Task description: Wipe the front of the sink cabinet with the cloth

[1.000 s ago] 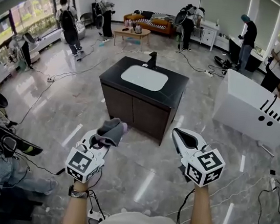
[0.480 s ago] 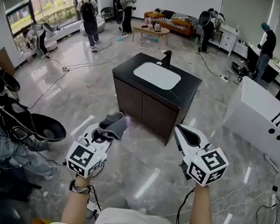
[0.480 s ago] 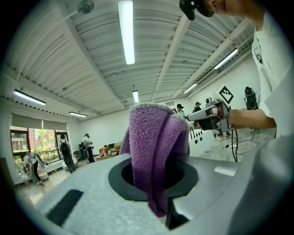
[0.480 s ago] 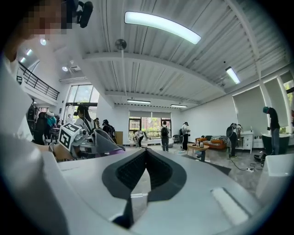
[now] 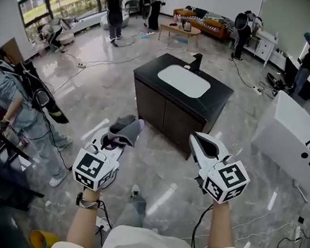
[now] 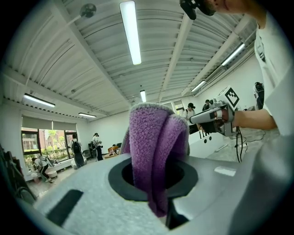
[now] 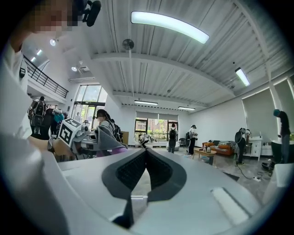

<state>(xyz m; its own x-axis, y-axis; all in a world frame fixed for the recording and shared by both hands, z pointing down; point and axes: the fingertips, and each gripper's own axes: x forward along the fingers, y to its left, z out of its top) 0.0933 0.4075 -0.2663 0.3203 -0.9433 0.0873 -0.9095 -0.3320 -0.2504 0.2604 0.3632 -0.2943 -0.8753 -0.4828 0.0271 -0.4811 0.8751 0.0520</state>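
The sink cabinet [image 5: 170, 116] stands in the middle of the room, dark brown with a black top and a white basin [image 5: 184, 80]. Its two-door front faces me, a step or so away. My left gripper [image 5: 120, 137] is shut on a grey and purple cloth [image 5: 125, 129], which sticks up out of its jaws [image 6: 156, 156]. My right gripper [image 5: 206, 148] is shut with nothing in it and its jaws meet [image 7: 146, 158]. Both grippers hang in the air short of the cabinet front and point up towards the ceiling.
A white tub-like unit [image 5: 295, 143] stands to the right of the cabinet. A person [image 5: 22, 110] bends over gear at the left. More people, a coffee table [image 5: 179, 31] and a sofa are at the back. Cables [image 5: 88, 71] run over the marble floor.
The view has swung so the cabinet sits further right and a little nearer. A person has come into view at the left. Both grippers keep their pose, the cloth still held.
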